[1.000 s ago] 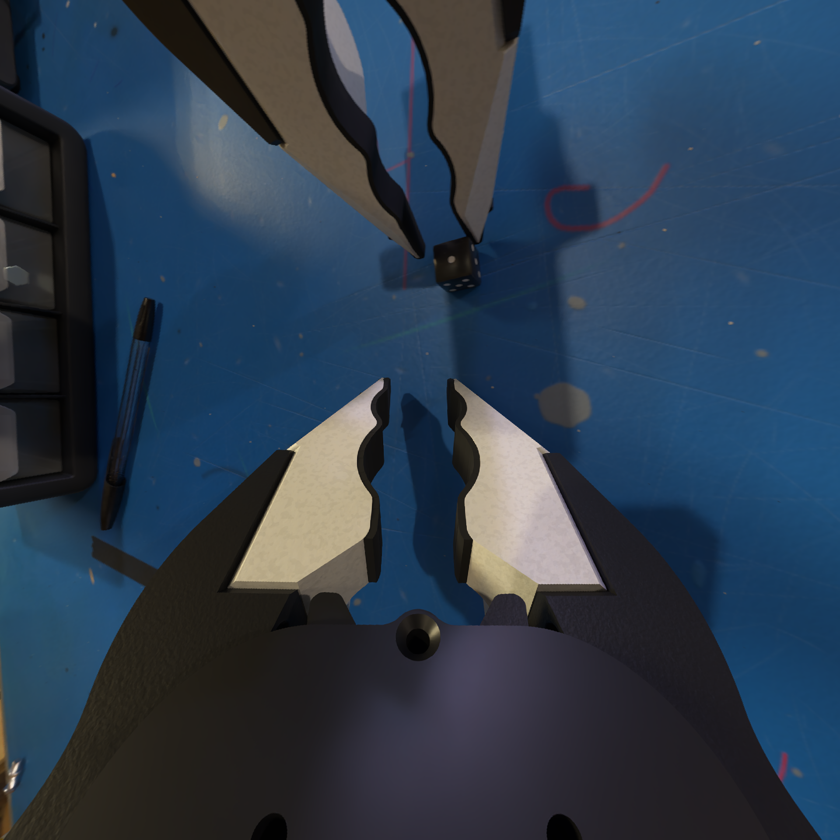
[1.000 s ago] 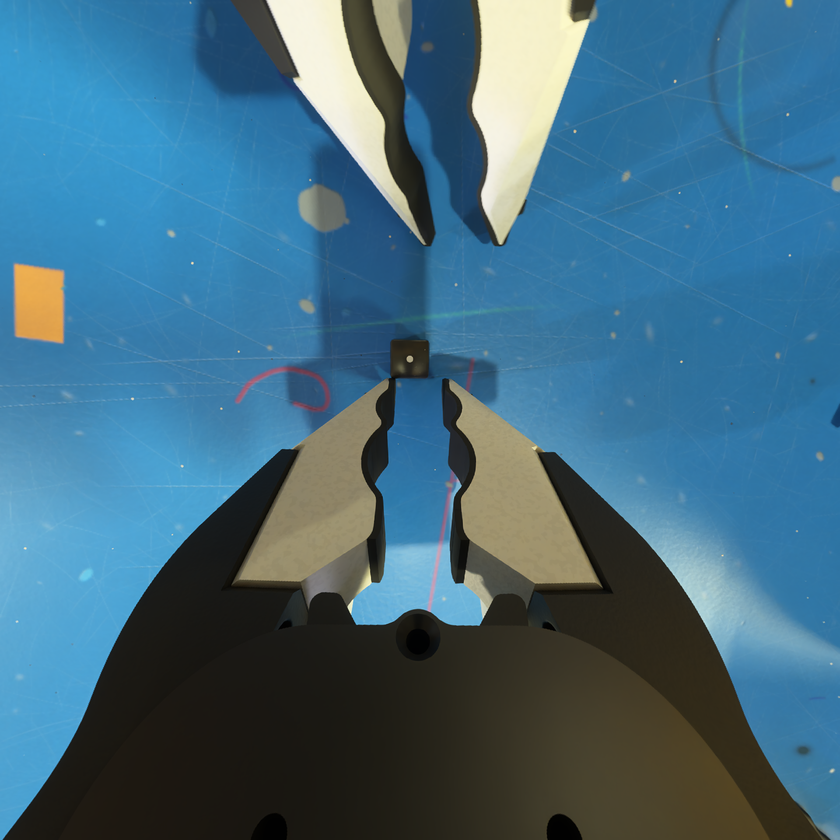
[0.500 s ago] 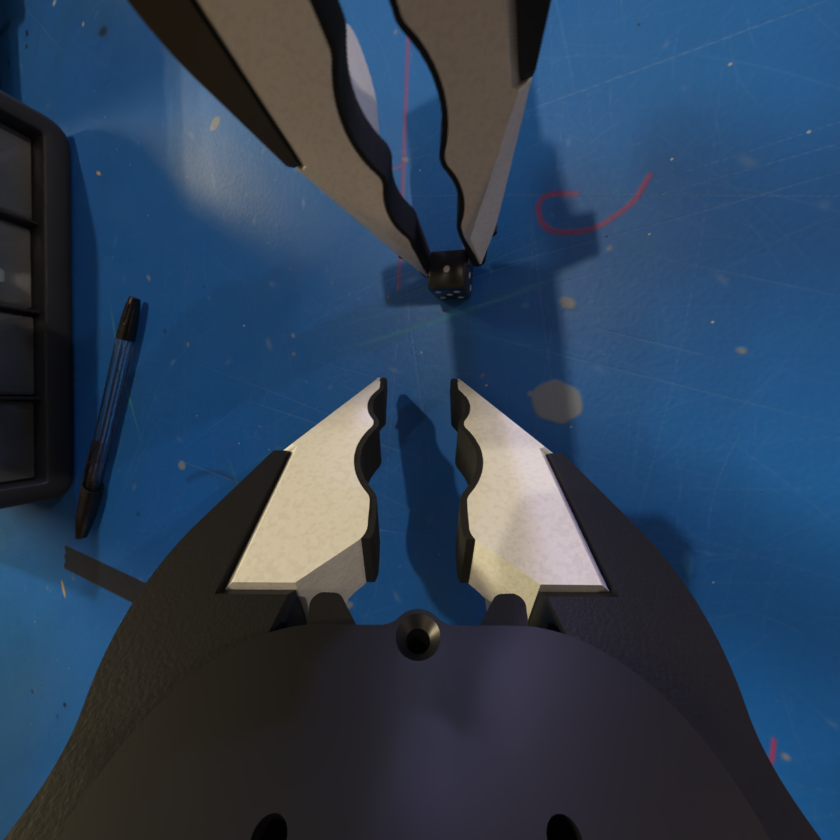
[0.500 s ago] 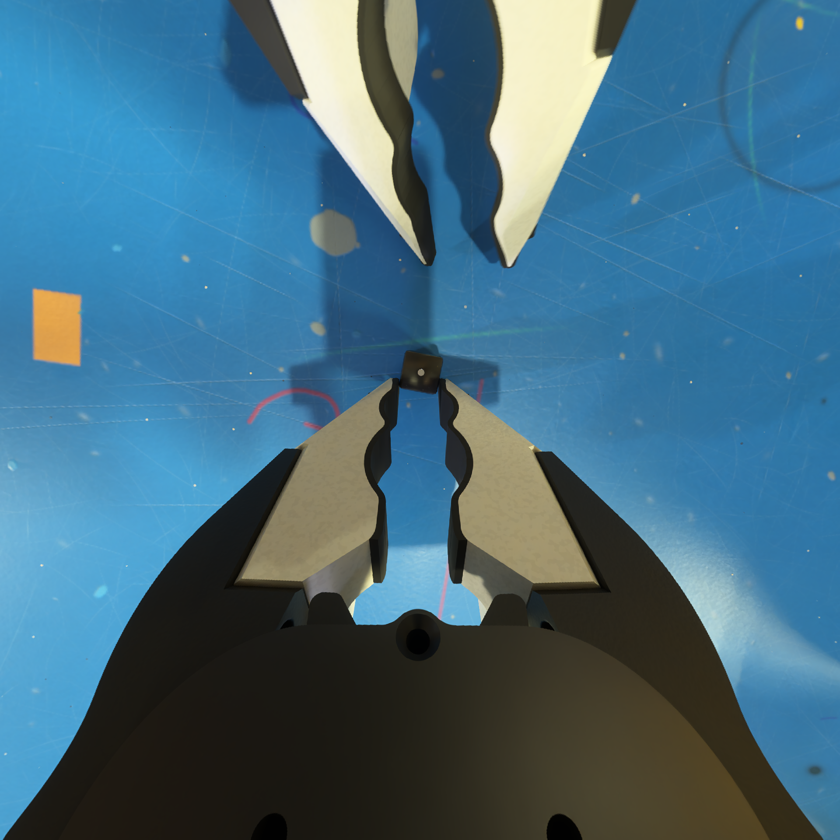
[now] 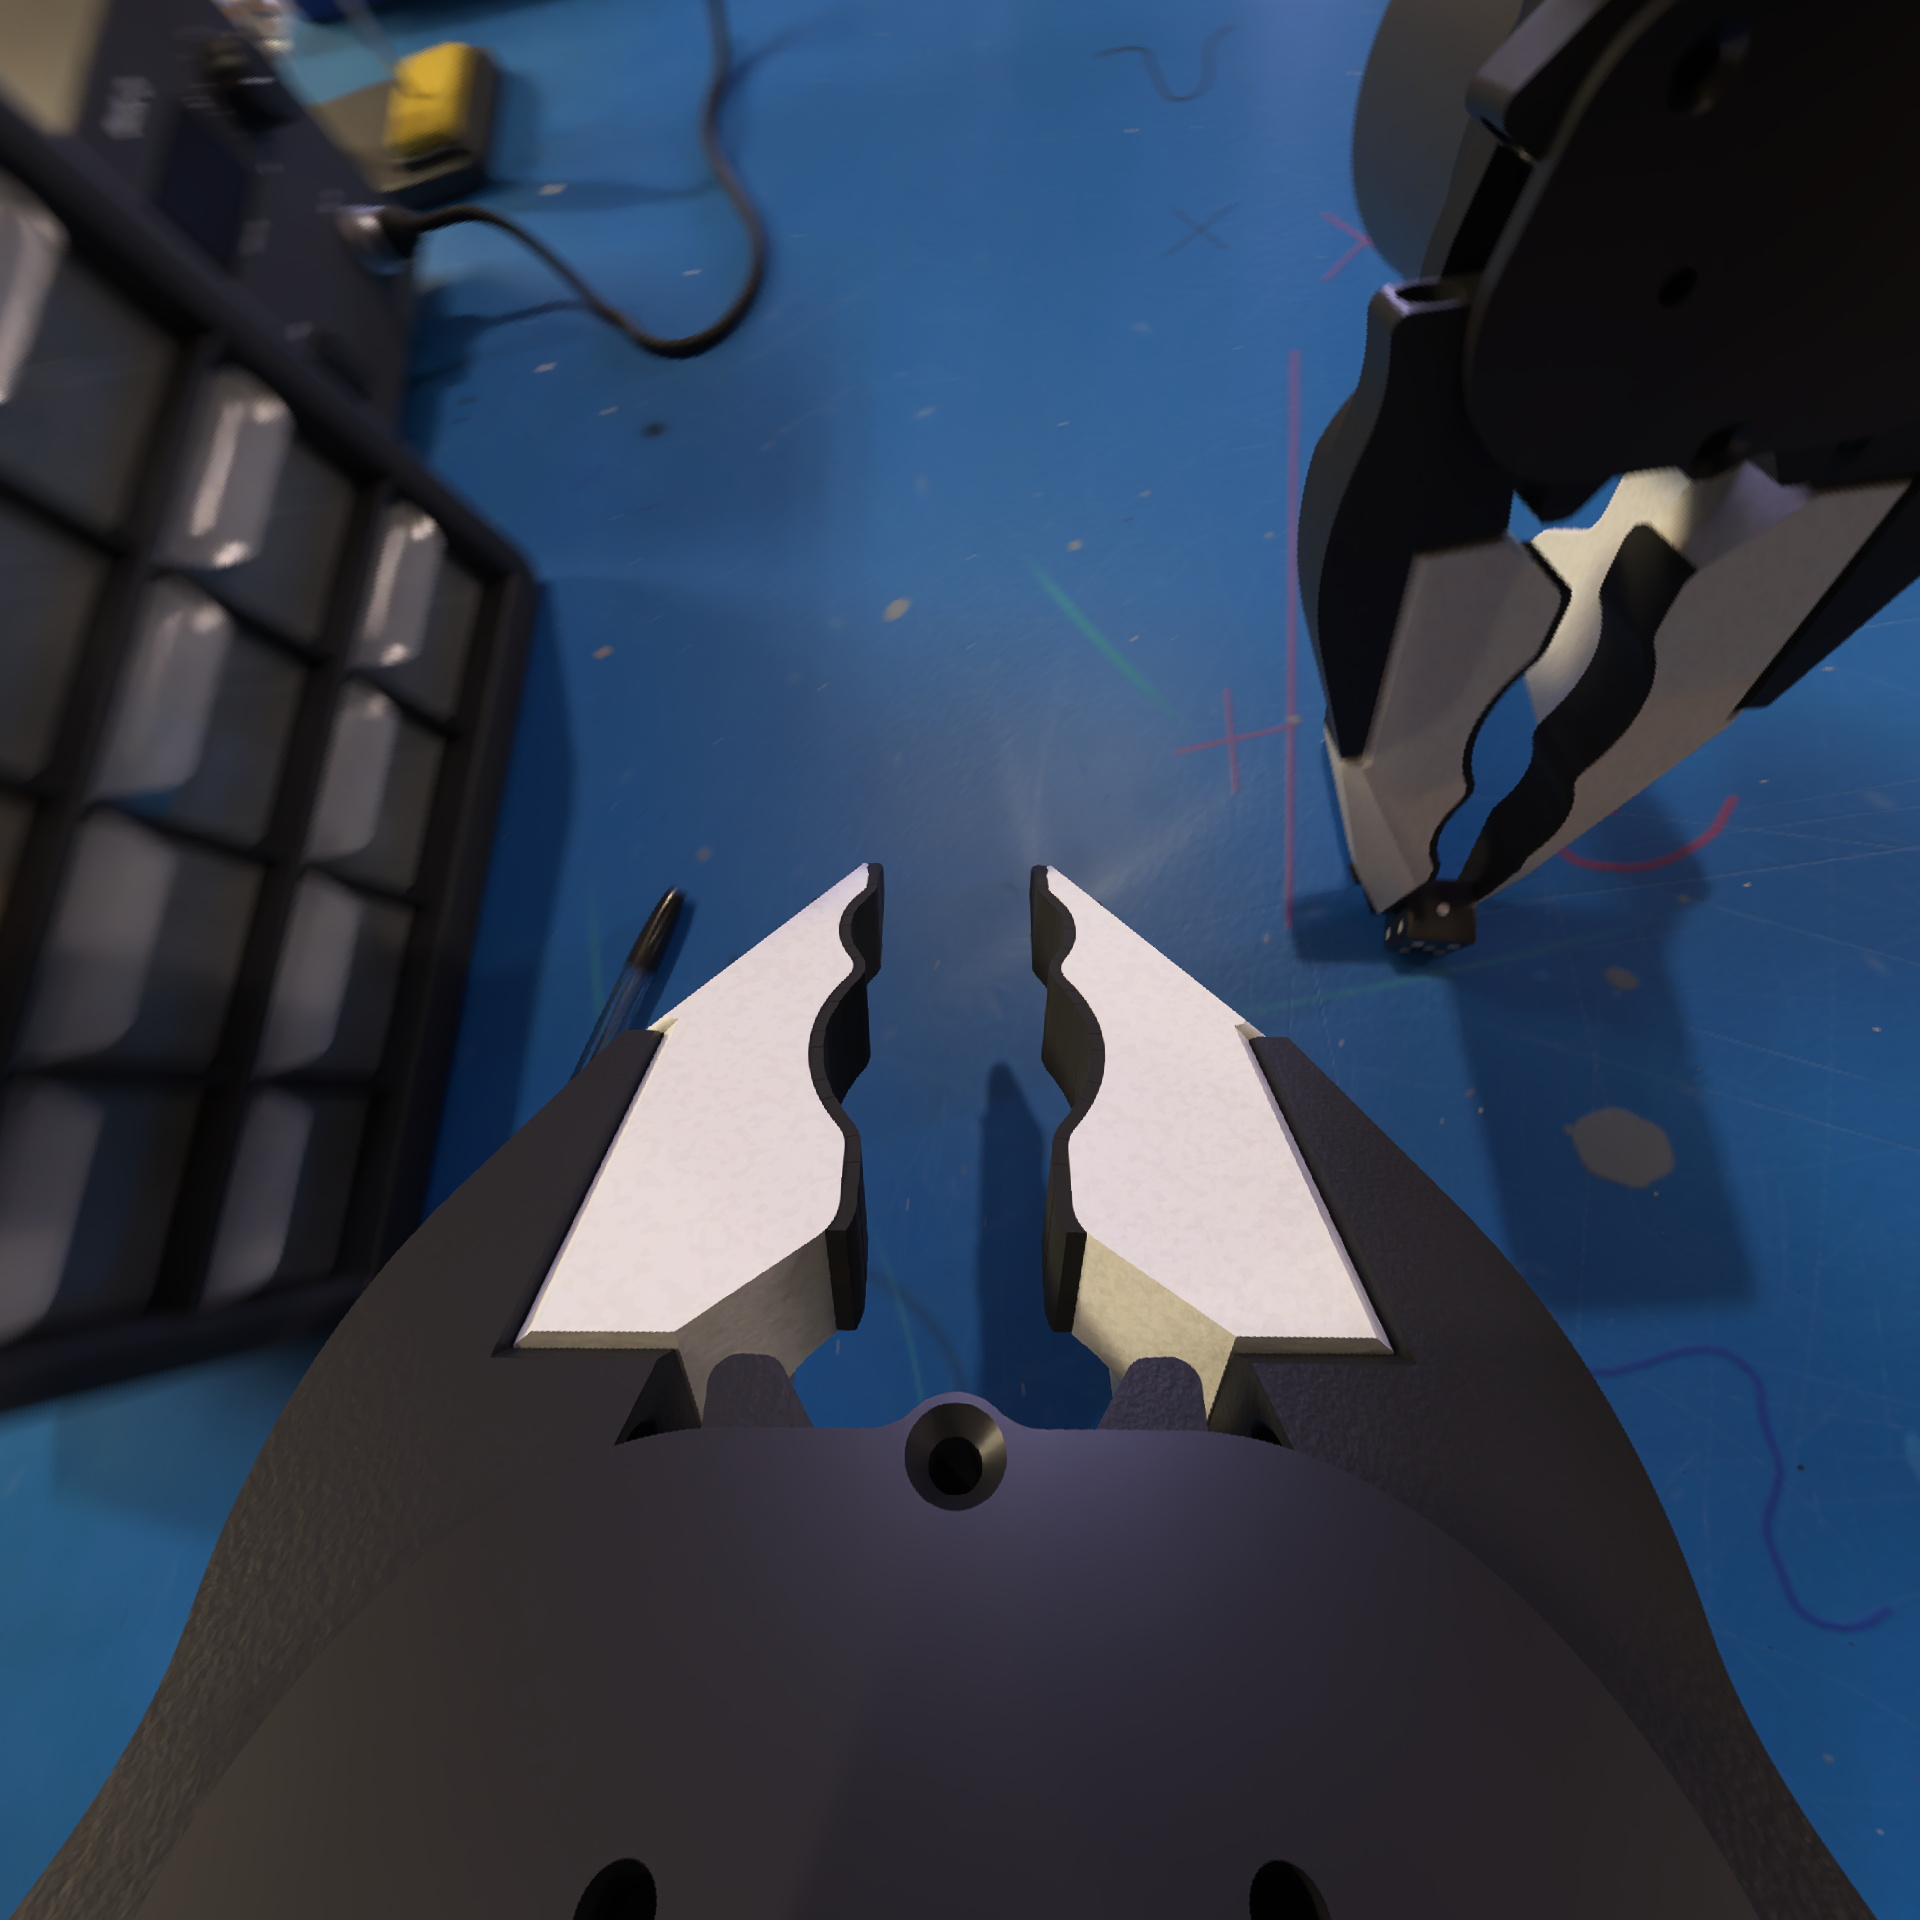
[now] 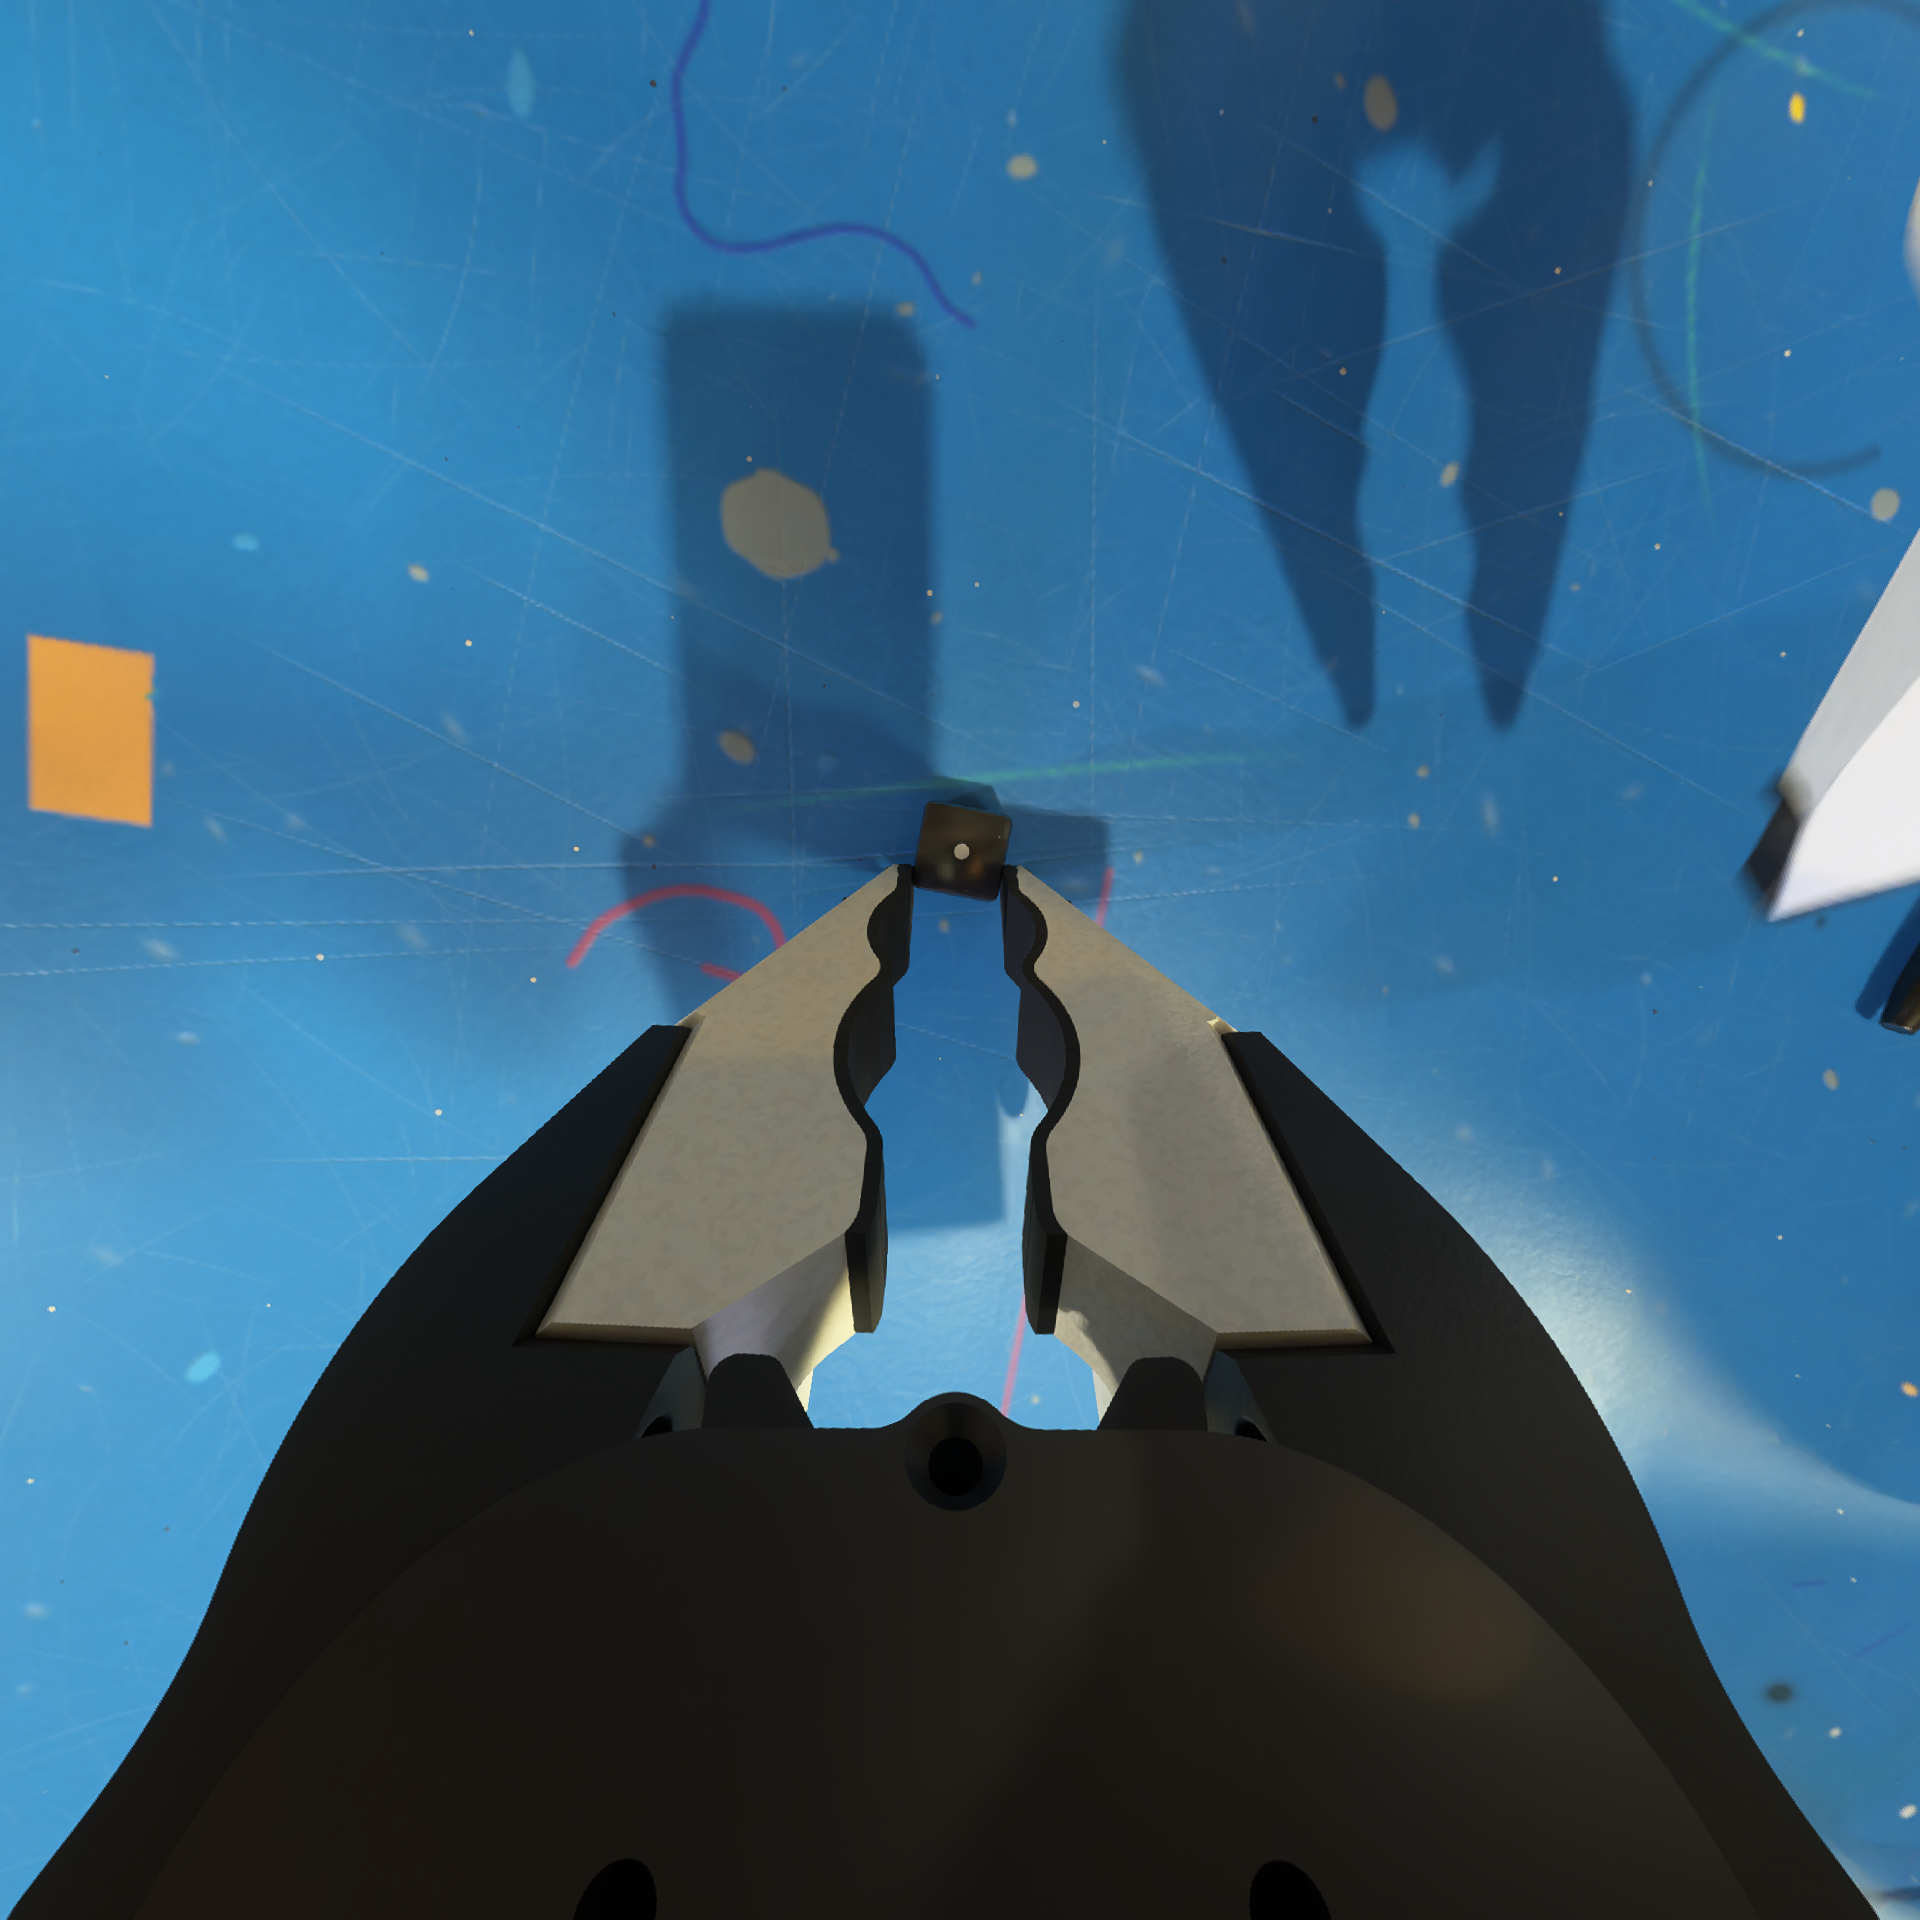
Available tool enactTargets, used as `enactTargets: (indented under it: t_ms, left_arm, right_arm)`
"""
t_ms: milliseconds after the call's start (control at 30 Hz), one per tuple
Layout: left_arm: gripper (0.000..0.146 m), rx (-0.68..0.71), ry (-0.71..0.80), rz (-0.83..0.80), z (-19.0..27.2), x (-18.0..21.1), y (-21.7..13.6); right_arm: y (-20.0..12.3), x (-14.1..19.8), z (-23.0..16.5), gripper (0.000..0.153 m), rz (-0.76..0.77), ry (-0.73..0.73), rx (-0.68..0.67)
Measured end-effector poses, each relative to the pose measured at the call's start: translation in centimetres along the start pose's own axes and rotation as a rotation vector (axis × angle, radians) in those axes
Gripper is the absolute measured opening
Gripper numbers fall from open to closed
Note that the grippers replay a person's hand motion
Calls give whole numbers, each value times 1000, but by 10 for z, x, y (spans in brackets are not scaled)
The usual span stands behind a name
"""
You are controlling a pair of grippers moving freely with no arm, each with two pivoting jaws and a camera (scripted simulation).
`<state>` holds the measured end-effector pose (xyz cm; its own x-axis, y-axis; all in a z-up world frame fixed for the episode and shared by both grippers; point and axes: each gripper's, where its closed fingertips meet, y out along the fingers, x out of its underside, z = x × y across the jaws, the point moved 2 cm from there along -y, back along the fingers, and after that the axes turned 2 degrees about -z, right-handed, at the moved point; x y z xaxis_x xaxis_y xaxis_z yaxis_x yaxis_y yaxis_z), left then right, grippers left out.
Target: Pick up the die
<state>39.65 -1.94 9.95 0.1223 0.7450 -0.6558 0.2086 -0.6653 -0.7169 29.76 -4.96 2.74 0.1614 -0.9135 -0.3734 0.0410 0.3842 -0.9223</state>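
The die (image 6: 962,852) is small and black with white pips. In the right wrist view it sits pinched between the tips of my right gripper (image 6: 956,883), just over the blue mat, with its one-pip face toward the camera. In the left wrist view the same die (image 5: 1432,921) shows at the right, held at the tips of the right gripper (image 5: 1439,894), close to the mat. My left gripper (image 5: 956,883) is open and empty, pointing at bare mat to the left of the die.
A black compartment tray (image 5: 208,779) lies at the left, with a pen (image 5: 639,966) beside it. A black cable (image 5: 665,301) and a yellow object (image 5: 431,99) lie at the back. An orange patch (image 6: 91,730) marks the mat. The left gripper's fingertip (image 6: 1860,821) shows at the right edge.
My right gripper has closed its tips on the die. My left gripper has swung away, so the right gripper and die now sit at its right instead of straight ahead.
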Motion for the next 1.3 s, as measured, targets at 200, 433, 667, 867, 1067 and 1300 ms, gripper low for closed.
enactTargets:
  t_ms: [200, 433, 667, 867, 1067, 1300]
  left_arm:
    - [33, 222, 222, -168, 23, -5, 45]
    - [33, 306, 304, -257, 34, 15, 52]
    - [32, 276, 266, -270, 38, 26, 49]
    - [32, 242, 217, -282, 39, 36, 46]
    - [31, 213, 148, -291, 39, 45, 42]
    - [31, 208, 87, -302, 40, 53, 37]
  right_arm:
    - [0, -1, -1, 17, -24, -31, 25]
    - [-2, 0, -2, 17, -54, -71, 72]
    - [-21, 1, -22, 16, -99, -42, 106]
    - [-16, 18, -36, 17, -164, 76, 139]
    - [-20, 35, -24, 17, -177, 131, 143]
    - [-27, 57, -2, 17, -196, 148, 123]
